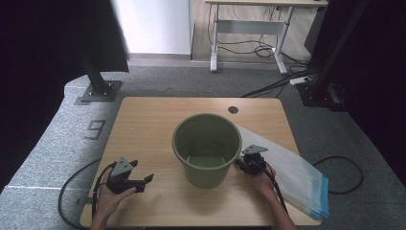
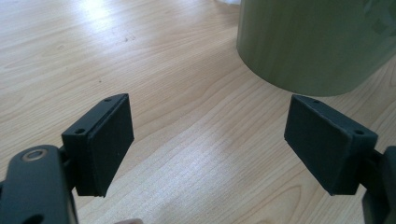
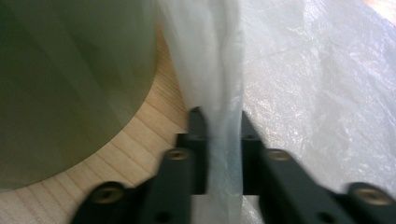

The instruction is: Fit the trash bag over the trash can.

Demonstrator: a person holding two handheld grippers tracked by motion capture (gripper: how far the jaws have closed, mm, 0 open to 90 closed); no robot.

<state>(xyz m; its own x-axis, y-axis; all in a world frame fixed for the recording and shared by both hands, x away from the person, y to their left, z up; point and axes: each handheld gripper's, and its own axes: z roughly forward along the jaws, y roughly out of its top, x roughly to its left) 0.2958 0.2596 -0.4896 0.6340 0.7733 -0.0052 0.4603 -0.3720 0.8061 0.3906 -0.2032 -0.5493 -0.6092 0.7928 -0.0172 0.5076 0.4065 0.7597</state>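
Note:
A green bucket stands upright in the middle of the wooden table, with nothing visible inside. A clear plastic bag with a blue edge lies to its right, reaching the table's right front corner. My right gripper sits beside the bucket's right wall, shut on a fold of the plastic bag pinched between its jaws. At the table's front left my left gripper rests open with nothing between its pads. Ahead of it stands the bucket's wall.
A round cable hole lies near the table's far edge. Cables trail off the front left and right. A white desk frame and floor cables stand beyond the table; dark posts flank both sides.

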